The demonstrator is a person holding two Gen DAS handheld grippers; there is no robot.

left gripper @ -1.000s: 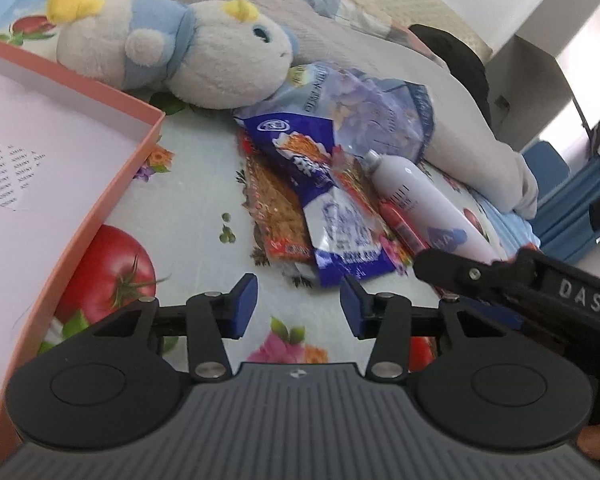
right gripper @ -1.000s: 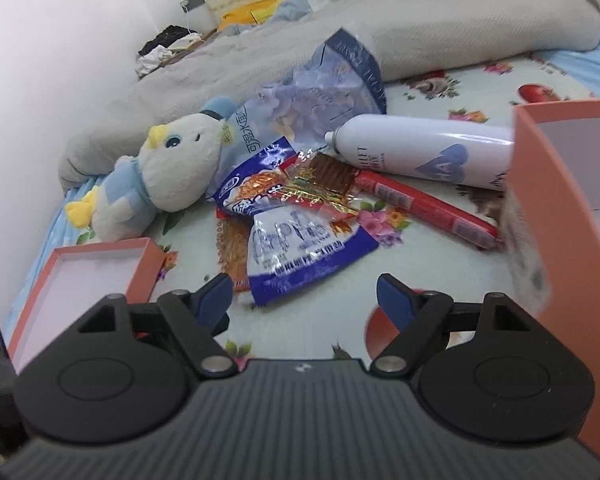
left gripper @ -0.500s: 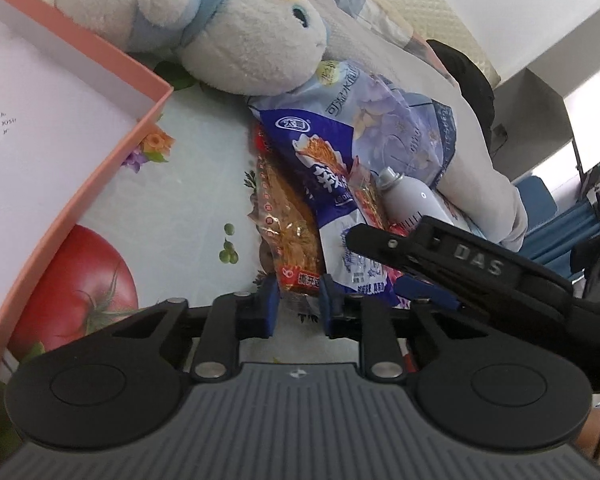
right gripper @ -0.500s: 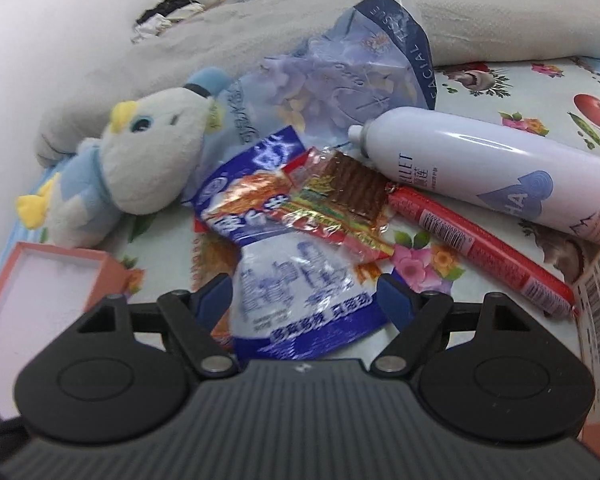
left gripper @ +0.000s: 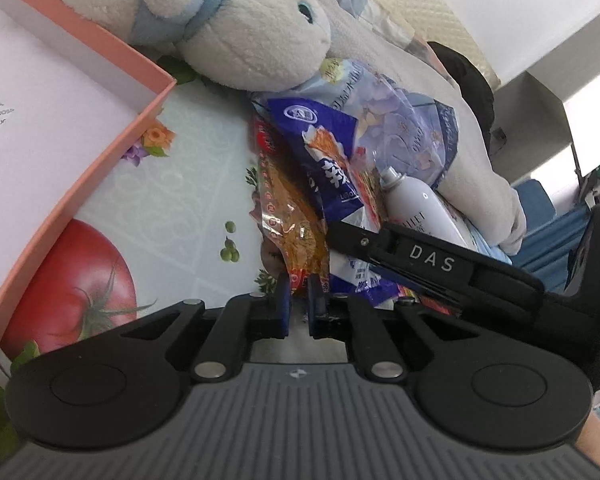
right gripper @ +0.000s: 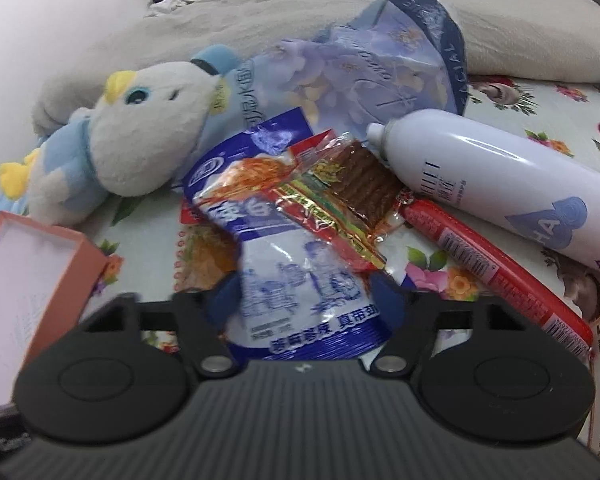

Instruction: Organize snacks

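The left gripper (left gripper: 299,304) is a matte black plastic tool with a wide, ribbed dark-grey front plate bearing a small white emblem at its middle. Two round black discs flank angular black linkage arms, each pinned by a silver screw, and the fingers (left gripper: 282,300) carry blue pads. The right gripper (right gripper: 306,296) has the same build: ribbed grey plate, black discs, silver screws, blue-padded fingers (right gripper: 224,300). White letters "DAS" mark its black side, seen from the left wrist view.

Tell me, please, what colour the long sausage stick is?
Red sausage stick, clearest in the right wrist view.
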